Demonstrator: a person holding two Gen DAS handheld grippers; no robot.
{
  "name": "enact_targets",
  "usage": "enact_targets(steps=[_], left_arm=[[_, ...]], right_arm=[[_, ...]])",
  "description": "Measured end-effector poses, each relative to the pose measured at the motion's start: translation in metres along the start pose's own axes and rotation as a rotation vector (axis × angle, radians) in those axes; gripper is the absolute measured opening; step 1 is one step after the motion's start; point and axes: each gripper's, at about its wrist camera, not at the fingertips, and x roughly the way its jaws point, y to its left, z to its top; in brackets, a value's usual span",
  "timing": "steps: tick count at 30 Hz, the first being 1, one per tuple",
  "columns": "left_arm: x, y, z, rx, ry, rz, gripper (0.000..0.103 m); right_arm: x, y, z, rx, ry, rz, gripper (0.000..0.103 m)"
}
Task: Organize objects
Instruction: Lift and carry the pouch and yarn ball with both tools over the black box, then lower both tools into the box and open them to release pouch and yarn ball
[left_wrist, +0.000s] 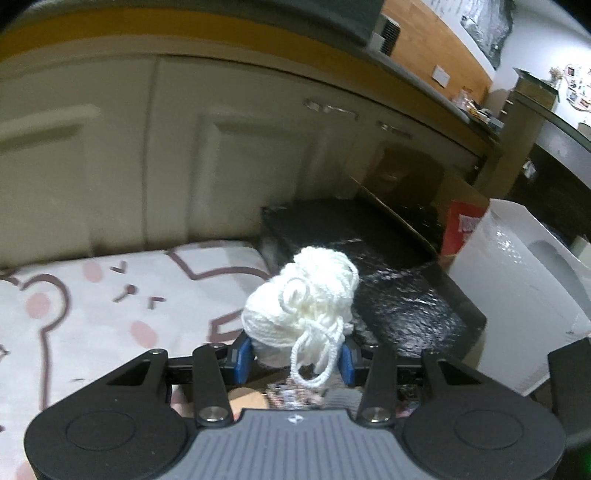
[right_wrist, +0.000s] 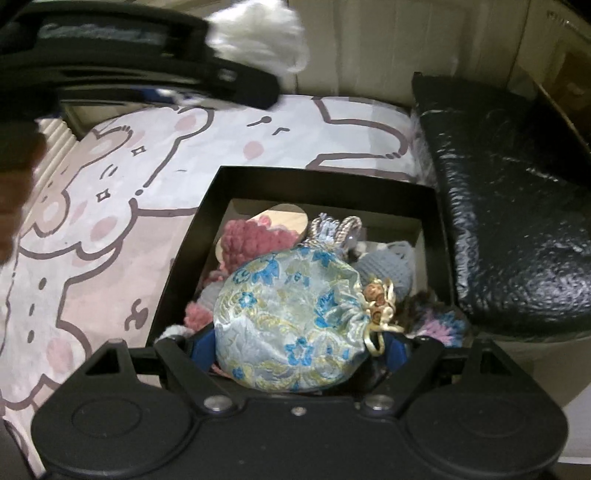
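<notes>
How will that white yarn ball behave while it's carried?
The white yarn ball probably squashes softly in the left gripper. Its loose loops dangle, so they may snag. It looks light for its size.

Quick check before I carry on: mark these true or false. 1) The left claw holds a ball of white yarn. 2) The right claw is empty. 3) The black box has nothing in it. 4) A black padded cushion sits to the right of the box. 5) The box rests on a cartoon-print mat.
1) True: the left claw grips the white yarn ball.
2) False: the right claw is shut on a pale blue floral brocade drawstring pouch.
3) False: the open black box holds pink and grey crocheted pieces.
4) True: the black padded cushion lies there.
5) True: the pink-and-white cartoon-print mat is under it.
</notes>
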Motion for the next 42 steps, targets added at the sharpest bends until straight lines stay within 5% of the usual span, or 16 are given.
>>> enact_targets(steps=[8,13,19,27,42], left_arm=[[0.041,-0.011,-0.008,-0.021,0.067,-0.076,0.046],[0.071,-0.02,-0.02,0.076,0.151,-0.071,0.046],[0.095,-0.018,-0.031,0.074,0.215,-0.104,0.046],[0.103,-0.011,-0.031,0.025,0.239,-0.103,0.057],[0.086,0.002,-0.02,-0.031,0.219,-0.102,0.044]], right_arm=[[0.006,-0.006,-0.001,0.002,0.011,0.043,0.086],[0.004,-0.009,-0.003,-0.004,0.012,0.064,0.086],[0.005,-0.009,-0.004,-0.011,0.016,0.077,0.086],[0.01,-0.008,-0.007,-0.016,0.019,0.092,0.09],[-0.003,-0.013,-0.007,0.019,-0.011,0.132,0.093]])
